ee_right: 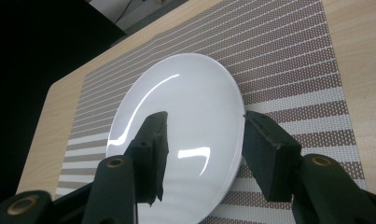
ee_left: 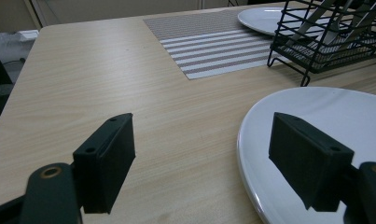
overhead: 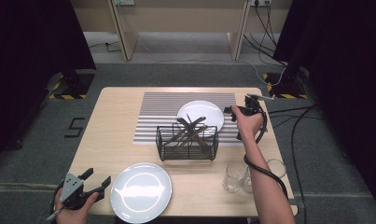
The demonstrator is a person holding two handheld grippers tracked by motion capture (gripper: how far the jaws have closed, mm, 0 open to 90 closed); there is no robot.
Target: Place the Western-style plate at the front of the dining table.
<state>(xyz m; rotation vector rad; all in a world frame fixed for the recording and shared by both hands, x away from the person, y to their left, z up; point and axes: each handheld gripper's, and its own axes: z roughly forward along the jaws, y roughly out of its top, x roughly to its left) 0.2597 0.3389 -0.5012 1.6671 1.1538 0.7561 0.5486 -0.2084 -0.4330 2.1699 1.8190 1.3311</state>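
One rigid, glossy, breakable plate (ee_right: 181,126) straddled at its rim by the wide-apart right gripper (ee_right: 202,156): grip thin edge squarely, gently.

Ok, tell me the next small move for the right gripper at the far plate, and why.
Probably close the jaws. The right gripper is open and straddles the rim of the far plate on the striped placemat, one jaw over the plate and one outside its edge, so a squeeze looks likely to pinch the rim.
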